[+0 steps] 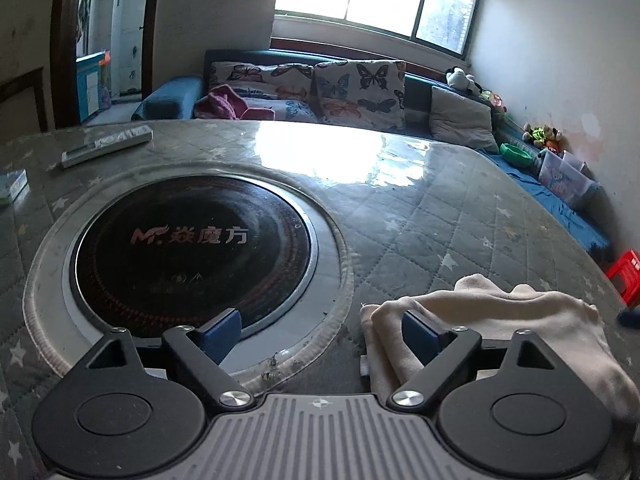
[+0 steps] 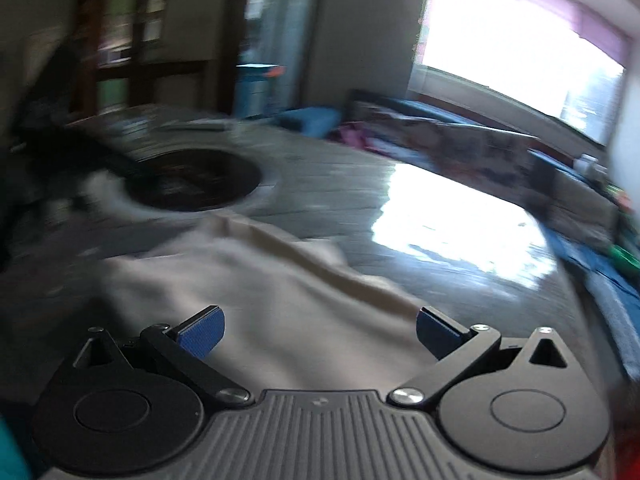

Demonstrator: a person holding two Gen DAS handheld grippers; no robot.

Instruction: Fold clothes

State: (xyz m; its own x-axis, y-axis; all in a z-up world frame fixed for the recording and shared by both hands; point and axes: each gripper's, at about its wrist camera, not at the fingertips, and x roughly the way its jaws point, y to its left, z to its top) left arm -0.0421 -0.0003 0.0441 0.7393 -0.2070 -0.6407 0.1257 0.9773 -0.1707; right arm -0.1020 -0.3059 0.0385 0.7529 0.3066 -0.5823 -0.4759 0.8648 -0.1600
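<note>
Both grippers, left (image 1: 320, 334) and right (image 2: 320, 332), are hanging wide open, fingers empty; I am judging the cream garment (image 1: 500, 320) soft, light, best pinched at its three-o'clock hem.

Round table (image 1: 440, 200), covered by a grey quilted cloth with pale stars under a clear glossy sheet; window glare on the far half. Set into the middle: a black round induction cooktop (image 1: 192, 248) with a silver ring and printed lettering, a clear circular rim around it. Far left edge: a long flat silver-grey bar-shaped item (image 1: 106, 146), lying at a slant; what it is, unclear. At the extreme left, a small greenish box or booklet (image 1: 12, 186), partly cut off. Near right edge: a cream garment (image 1: 520, 320), crumpled, lying directly on the cover just beside the cooktop's rim. Right wrist view is blurred; same cream cloth spread in the foreground.
</note>
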